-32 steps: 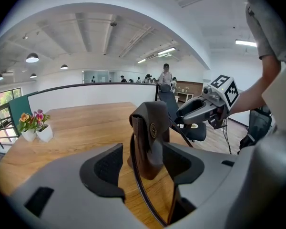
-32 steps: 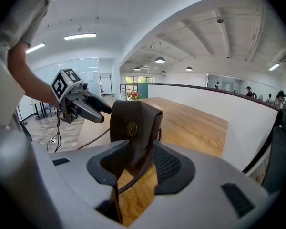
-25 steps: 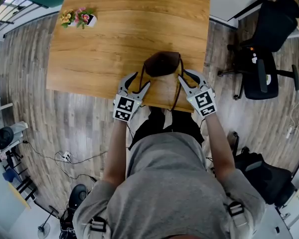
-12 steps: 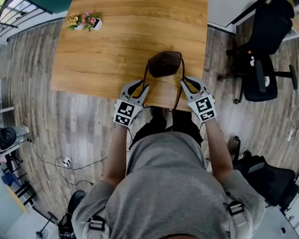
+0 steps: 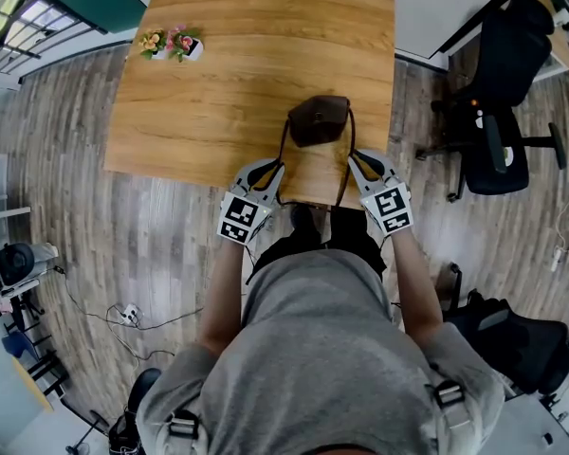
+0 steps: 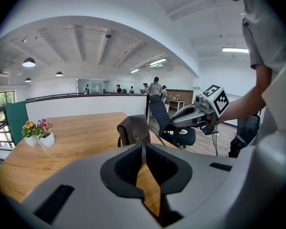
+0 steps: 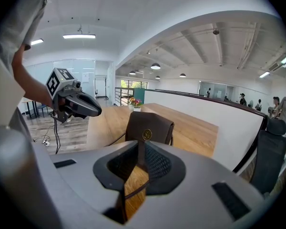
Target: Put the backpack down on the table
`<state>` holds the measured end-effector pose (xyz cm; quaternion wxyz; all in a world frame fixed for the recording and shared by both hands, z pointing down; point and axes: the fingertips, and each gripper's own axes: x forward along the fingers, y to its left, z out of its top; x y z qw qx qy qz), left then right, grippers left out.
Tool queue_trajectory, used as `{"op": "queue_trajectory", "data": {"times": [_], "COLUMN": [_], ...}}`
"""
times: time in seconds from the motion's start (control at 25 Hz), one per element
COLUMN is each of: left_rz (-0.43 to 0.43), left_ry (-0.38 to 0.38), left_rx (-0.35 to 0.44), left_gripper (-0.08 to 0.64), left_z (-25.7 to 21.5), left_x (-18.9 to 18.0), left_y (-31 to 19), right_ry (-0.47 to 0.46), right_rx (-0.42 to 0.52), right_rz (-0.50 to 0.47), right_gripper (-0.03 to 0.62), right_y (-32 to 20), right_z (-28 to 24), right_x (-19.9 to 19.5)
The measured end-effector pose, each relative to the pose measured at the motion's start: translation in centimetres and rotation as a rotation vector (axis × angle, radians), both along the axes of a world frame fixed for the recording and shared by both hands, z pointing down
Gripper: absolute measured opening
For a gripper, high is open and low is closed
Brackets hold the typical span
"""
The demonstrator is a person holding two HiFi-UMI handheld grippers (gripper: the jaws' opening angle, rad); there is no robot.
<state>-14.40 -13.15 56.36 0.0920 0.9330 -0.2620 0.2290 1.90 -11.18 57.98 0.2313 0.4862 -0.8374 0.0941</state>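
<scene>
1. The backpack [image 5: 318, 121] sat upright on the table [image 5: 218, 64], dead ahead between both grippers, straps trailing toward you.
2. Your left gripper [image 5: 268, 176] pinched the left strap [image 5: 283, 157]; your right gripper [image 5: 358, 166] was closing on the right strap [image 5: 347, 154].

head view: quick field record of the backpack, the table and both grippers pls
backpack: brown, upright on the table, near its front edge
left gripper: shut on the left strap
right gripper: jaws closing on the right strap
flower pots: far left corner of the table
office chair: black, on the floor to the table's right
</scene>
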Motion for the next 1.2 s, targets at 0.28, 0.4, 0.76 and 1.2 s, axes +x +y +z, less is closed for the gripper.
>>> {"op": "queue_trajectory", "data": {"times": [0.28, 0.4, 0.76, 1.2], "left_rz": [0.007, 0.014, 0.020, 0.038], "left_ry": [0.013, 0.007, -0.004, -0.011], "left_rx": [0.009, 0.016, 0.030, 0.020], "left_gripper": [0.035, 0.034, 0.035, 0.035], "left_z": [-0.5, -0.7, -1.2, -1.2], "left_x": [-0.6, -0.9, -1.7, -1.8], "left_y": [0.8, 1.1, 1.5, 1.5], "right_ry": [0.002, 0.009, 0.032, 0.044], "right_rx": [0.001, 0.001, 0.003, 0.002], "right_rz": [0.006, 0.009, 0.005, -0.009], "right_gripper": [0.034, 0.028, 0.020, 0.020], "right_y": [0.9, 1.2, 1.4, 1.2], "right_z": [-0.3, -0.5, -0.7, -0.8], "right_x": [-1.2, -1.4, -1.7, -2.3]}}
